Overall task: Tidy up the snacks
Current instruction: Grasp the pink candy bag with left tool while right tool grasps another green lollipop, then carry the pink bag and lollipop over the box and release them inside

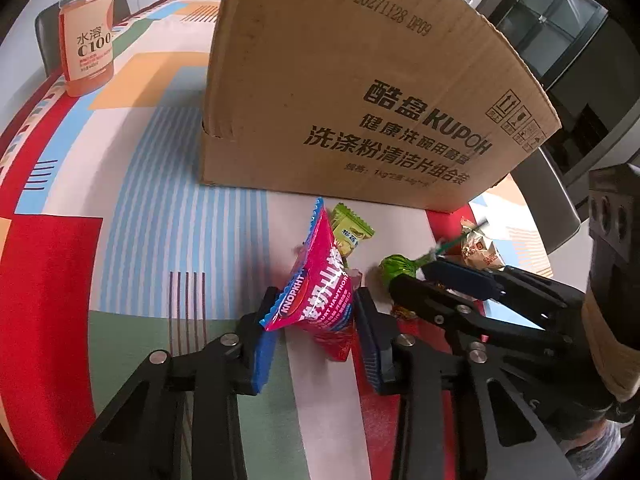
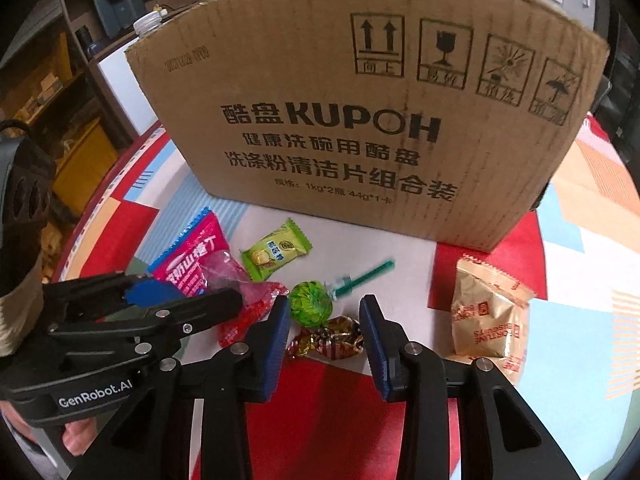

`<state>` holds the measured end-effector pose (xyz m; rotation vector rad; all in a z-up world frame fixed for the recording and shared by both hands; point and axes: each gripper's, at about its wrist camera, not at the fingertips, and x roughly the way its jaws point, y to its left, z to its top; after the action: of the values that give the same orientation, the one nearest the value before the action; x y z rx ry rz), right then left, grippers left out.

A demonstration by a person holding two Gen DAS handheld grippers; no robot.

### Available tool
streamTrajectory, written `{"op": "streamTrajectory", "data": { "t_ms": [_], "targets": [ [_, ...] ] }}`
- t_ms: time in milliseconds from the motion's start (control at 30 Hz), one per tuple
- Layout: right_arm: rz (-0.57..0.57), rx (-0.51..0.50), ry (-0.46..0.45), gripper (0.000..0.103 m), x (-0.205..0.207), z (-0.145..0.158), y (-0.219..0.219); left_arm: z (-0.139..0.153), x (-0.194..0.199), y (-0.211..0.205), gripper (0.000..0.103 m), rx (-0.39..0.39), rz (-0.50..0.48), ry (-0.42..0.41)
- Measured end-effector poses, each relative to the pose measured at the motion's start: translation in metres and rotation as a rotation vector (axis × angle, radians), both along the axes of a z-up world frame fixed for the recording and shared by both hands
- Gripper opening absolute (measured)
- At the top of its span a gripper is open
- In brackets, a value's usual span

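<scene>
Pink hawthorn packet [image 1: 320,300] sat between left tongs [image 1: 314,320], contact uncertain. Right tongs [image 2: 325,332] apart around foil candy [image 2: 332,340] on table [image 2: 340,400]. We judged lollipop [image 2: 310,304] might snag.

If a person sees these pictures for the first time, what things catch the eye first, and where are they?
The big cardboard box with bold black print stands at the back of the colourful tablecloth. In front of it lie small snacks; the left claw is around a pink packet, and a green lollipop lies just ahead of the open right claw.
</scene>
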<state>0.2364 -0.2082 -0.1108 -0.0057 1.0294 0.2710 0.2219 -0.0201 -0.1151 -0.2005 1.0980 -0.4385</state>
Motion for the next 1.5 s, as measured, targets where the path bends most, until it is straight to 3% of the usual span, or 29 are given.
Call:
{"op": "streamTrajectory", "data": {
  "t_ms": [667,1100,1500],
  "targets": [
    [0.003,0.006,0.004,0.027,0.005,-0.012,0.02,0.023,-0.023,0.0,0.027,0.066,0.006,-0.063],
    [-0.027,0.023,-0.088,0.027,-0.033,0.026,0.021,0.049,-0.047,-0.004,0.026,0.07,0.003,-0.149],
    [-0.051,0.045,-0.202,0.027,-0.062,0.076,-0.002,0.097,-0.071,-0.006,0.026,0.055,0.004,-0.274]
  ]
}}
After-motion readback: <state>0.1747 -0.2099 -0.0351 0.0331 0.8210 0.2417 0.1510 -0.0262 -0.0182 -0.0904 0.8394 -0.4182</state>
